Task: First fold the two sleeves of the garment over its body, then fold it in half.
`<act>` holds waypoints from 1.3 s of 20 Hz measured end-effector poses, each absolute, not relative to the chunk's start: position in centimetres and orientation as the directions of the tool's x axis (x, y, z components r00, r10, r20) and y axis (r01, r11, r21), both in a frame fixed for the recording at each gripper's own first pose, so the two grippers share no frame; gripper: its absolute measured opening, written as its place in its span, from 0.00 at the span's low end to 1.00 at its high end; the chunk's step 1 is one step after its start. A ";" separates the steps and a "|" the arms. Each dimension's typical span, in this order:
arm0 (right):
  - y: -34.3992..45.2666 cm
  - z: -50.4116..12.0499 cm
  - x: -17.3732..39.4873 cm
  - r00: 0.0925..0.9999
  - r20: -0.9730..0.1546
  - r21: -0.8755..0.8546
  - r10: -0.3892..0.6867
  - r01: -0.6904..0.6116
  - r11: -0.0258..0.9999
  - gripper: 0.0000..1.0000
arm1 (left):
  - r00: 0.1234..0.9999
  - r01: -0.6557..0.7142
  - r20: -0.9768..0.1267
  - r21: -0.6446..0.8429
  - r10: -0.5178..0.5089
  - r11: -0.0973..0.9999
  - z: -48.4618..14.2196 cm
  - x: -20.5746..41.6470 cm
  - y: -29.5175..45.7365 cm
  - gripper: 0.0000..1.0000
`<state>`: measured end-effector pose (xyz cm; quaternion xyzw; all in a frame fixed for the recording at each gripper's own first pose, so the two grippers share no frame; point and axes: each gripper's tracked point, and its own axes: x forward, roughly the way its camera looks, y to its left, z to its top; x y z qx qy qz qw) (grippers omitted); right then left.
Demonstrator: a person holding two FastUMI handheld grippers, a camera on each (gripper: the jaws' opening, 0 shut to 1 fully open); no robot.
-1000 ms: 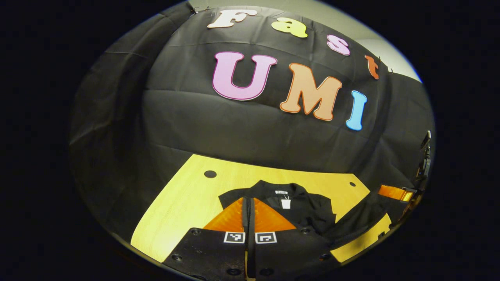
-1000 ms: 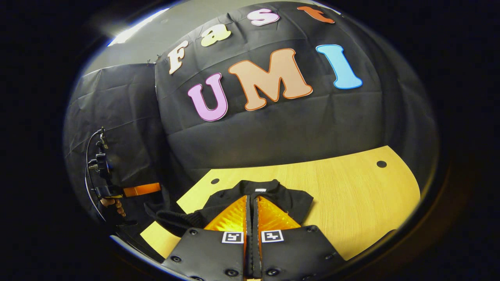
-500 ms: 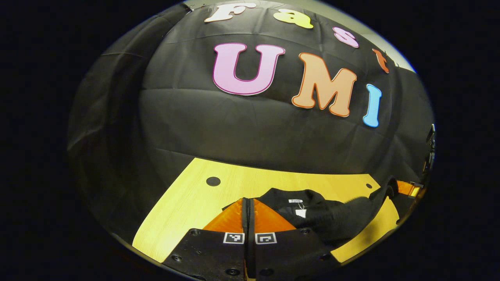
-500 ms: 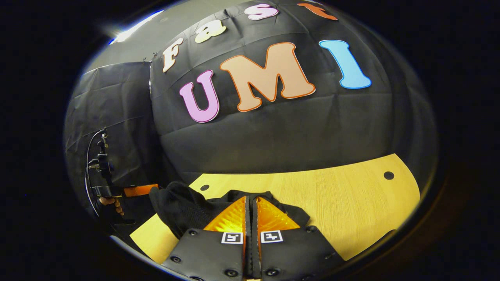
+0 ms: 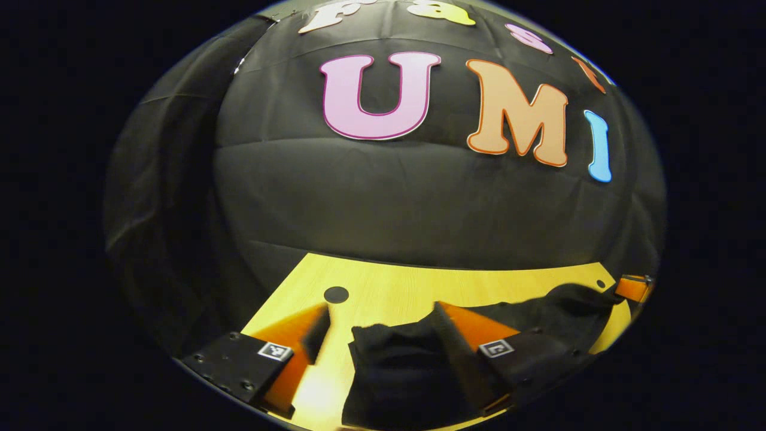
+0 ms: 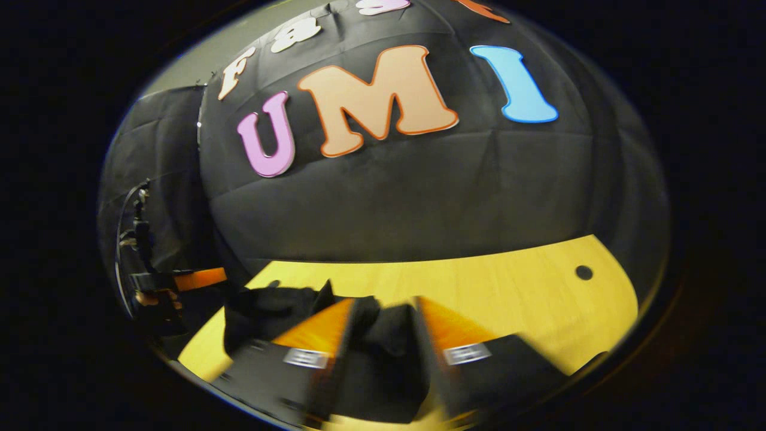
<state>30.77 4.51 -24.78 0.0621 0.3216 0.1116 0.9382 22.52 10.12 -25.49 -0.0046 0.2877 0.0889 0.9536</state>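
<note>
both spread wide over the black garment (image 5: 407,371) on the yellow surface (image 5: 389,287): left gripper (image 5: 383,320), and right gripper (image 6: 386,311), apparently gripping nothing, though blurred.

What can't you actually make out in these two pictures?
- Left gripper view: the black garment is cut off by the lower edge; how its sleeves lie is unclear.
- Right gripper view: motion blur smears the right gripper and the cloth between its fingers.
- Right gripper view: the hand at the left edge is small and dim.
</note>
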 end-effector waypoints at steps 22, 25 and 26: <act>8.9 -8.6 5.3 0.937 -0.305 0.107 0.171 -0.145 0.984 0.93 | 0.971 -0.125 -0.192 0.084 0.139 0.989 -5.4 -1.1 7.4 0.96; 9.5 -7.6 1.9 0.940 -0.302 0.111 0.162 -0.134 0.985 0.93 | 0.972 -0.126 -0.186 0.112 0.145 0.986 -3.9 -4.2 8.1 0.96; 9.8 -6.9 1.0 0.942 -0.293 0.116 0.164 -0.136 0.984 0.96 | 0.969 -0.130 -0.195 0.116 0.151 0.985 -3.8 -4.8 8.4 0.94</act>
